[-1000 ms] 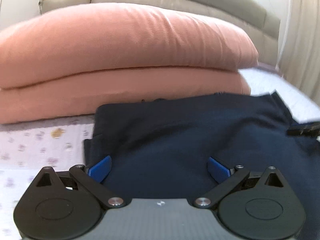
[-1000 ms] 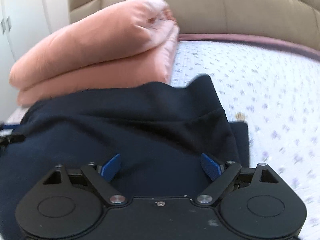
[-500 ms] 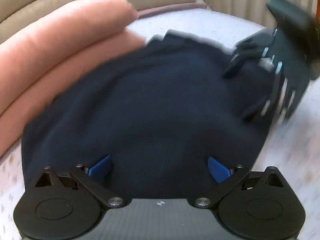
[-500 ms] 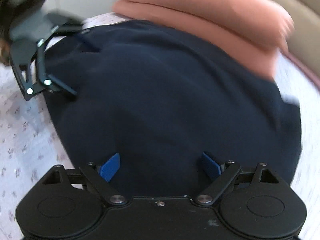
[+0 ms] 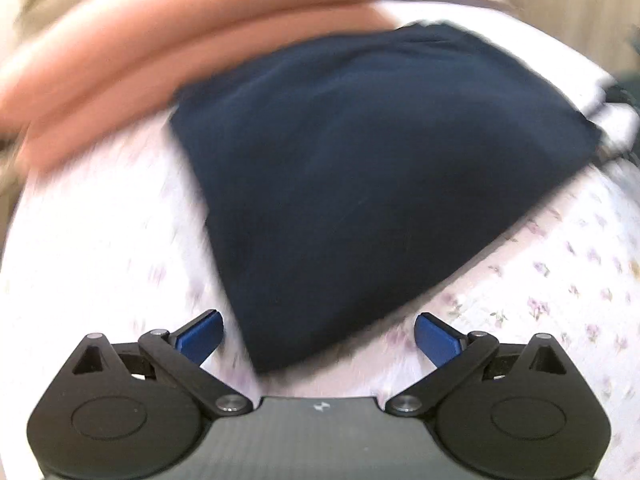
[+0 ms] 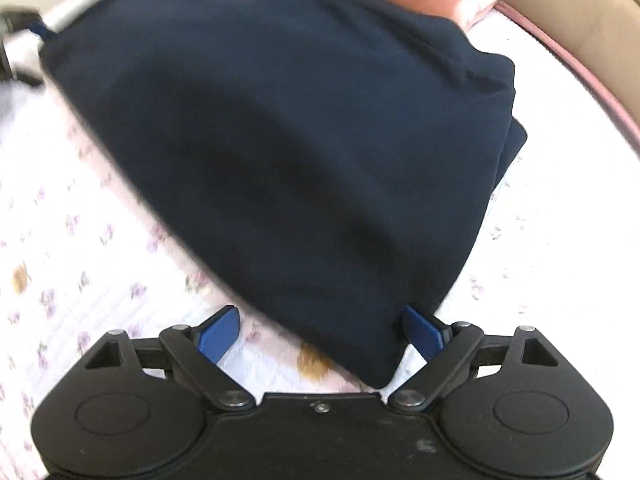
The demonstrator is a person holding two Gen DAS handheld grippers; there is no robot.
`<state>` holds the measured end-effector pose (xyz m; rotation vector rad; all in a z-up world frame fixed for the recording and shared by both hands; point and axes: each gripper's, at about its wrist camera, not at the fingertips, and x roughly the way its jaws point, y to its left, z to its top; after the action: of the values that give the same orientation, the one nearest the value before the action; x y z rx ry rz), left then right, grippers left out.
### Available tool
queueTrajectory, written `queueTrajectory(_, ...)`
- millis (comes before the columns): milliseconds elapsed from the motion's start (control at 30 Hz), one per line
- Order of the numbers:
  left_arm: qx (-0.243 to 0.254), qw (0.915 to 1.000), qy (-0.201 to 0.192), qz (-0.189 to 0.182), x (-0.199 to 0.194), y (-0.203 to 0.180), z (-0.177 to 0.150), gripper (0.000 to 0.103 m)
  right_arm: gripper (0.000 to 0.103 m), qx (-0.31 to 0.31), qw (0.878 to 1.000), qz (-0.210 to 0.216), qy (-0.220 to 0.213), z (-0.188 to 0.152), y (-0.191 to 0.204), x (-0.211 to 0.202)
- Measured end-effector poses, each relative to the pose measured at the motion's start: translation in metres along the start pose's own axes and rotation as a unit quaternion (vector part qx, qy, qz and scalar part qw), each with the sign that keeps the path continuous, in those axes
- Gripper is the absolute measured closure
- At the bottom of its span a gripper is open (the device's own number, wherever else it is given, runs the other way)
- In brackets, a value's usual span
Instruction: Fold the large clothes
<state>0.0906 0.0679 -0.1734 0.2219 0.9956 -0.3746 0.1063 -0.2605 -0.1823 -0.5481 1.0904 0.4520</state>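
While it lies folded on the bed, the dark navy blue soft cloth garment looks like a thick flat bundle. We see it from 2 sides. It rests on the white quilted sheet with small purple flowers, and its far edge sits just beside the stack of folded peach-pink blankets. Behind those is the beige padded headboard.

Our left gripper is spread wide and holds nothing; a corner of the garment points into the gap between its blue fingers. Our right gripper is wide open too and holds nothing, though the cloth touches or covers its right finger.

We think the folding is nearly done. But both views are blurry, so things are moving fast. If a finger catches that near corner, it could drag the top layer and undo the fold. A hard push could also bump the bundle into the blankets.
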Motion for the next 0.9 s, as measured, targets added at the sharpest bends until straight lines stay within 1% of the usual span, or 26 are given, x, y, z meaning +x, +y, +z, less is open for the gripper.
queueTrajectory(33,-0.037,0.9992,-0.002,-0.015,-0.005,0.009,-0.001,0.002,0.000,-0.006,1.000,-0.005,-0.007,0.005,0.008,-0.008)
queueTrajectory(67,-0.078,0.9962,-0.014,-0.035,-0.010,0.021,-0.003,0.002,0.000,-0.010,1.000,0.004,-0.028,0.007,0.016,-0.018)
queueTrajectory(100,-0.111,0.9924,-0.025,-0.048,-0.013,0.031,-0.003,0.002,0.000,-0.011,0.998,0.014,-0.053,0.000,0.022,-0.032)
queueTrajectory(133,-0.148,0.9870,-0.033,-0.053,-0.013,0.043,-0.004,0.002,0.000,-0.012,0.997,0.016,-0.073,0.008,0.026,-0.042)
queueTrajectory(200,-0.218,0.9725,-0.043,-0.070,-0.008,0.066,-0.006,0.002,0.000,-0.027,0.994,0.006,-0.109,0.026,0.042,-0.056)
queueTrajectory(267,-0.270,0.9558,-0.060,-0.100,-0.002,0.087,-0.001,0.000,0.000,-0.047,0.990,0.001,-0.136,0.043,0.059,-0.065)
queueTrajectory(300,-0.283,0.9507,-0.065,-0.109,0.000,0.094,0.003,0.000,0.000,-0.055,0.988,0.001,-0.144,0.056,0.065,-0.065)
queueTrajectory(333,-0.292,0.9461,-0.070,-0.121,0.003,0.099,0.006,0.003,0.000,-0.060,0.987,0.005,-0.148,0.068,0.071,-0.064)
queueTrajectory(367,-0.296,0.9422,-0.071,-0.139,0.008,0.105,0.013,0.005,0.000,-0.060,0.986,0.014,-0.152,0.077,0.076,-0.064)
queueTrajectory(433,-0.308,0.9350,-0.068,-0.162,0.021,0.110,0.030,0.012,0.000,-0.058,0.985,0.035,-0.159,0.092,0.083,-0.062)
queueTrajectory(467,-0.316,0.9302,-0.067,-0.174,0.027,0.112,0.036,0.012,0.000,-0.059,0.985,0.043,-0.160,0.101,0.085,-0.058)
queueTrajectory(500,-0.322,0.9247,-0.063,-0.192,0.032,0.114,0.041,0.014,0.000,-0.061,0.984,0.045,-0.160,0.116,0.078,-0.044)
queueTrajectory(533,-0.328,0.9180,-0.056,-0.215,0.037,0.115,0.044,0.020,0.000,-0.064,0.984,0.045,-0.160,0.118,0.080,-0.043)
queueTrajectory(600,-0.350,0.8987,-0.038,-0.262,0.045,0.112,0.037,0.028,0.000,-0.060,0.983,0.050,-0.164,0.120,0.081,-0.039)
queueTrajectory(633,-0.352,0.8931,-0.028,-0.279,0.052,0.108,0.031,0.033,0.000,-0.049,0.983,0.057,-0.167,0.120,0.079,-0.037)
queueTrajectory(667,-0.340,0.8963,-0.023,-0.284,0.052,0.104,0.024,0.036,0.000,-0.038,0.983,0.061,-0.170,0.122,0.076,-0.034)
queueTrajectory(700,-0.326,0.9032,-0.027,-0.278,0.051,0.101,0.020,0.041,0.000,-0.027,0.982,0.063,-0.174,0.123,0.075,-0.033)
queueTrajectory(733,-0.322,0.9031,-0.029,-0.283,0.049,0.101,0.015,0.041,0.000,-0.019,0.982,0.066,-0.178,0.124,0.075,-0.031)
queueTrajectory(767,-0.331,0.8976,-0.031,-0.289,0.049,0.103,0.012,0.041,0.000,-0.013,0.981,0.069,-0.179,0.126,0.075,-0.031)
queueTrajectory(800,-0.351,0.8880,-0.029,-0.295,0.051,0.107,0.010,0.041,0.000,-0.007,0.981,0.071,-0.179,0.128,0.074,-0.027)
queueTrajectory(833,-0.373,0.8764,-0.026,-0.304,0.054,0.112,0.008,0.041,0.000,0.001,0.982,0.072,-0.177,0.131,0.073,-0.024)
queueTrajectory(867,-0.389,0.8672,-0.025,-0.310,0.057,0.116,0.010,0.041,0.000,0.014,0.982,0.072,-0.172,0.135,0.071,-0.020)
queueTrajectory(900,-0.400,0.8614,-0.022,-0.312,0.061,0.120,0.013,0.041,0.000,0.029,0.983,0.068,-0.167,0.138,0.070,-0.017)
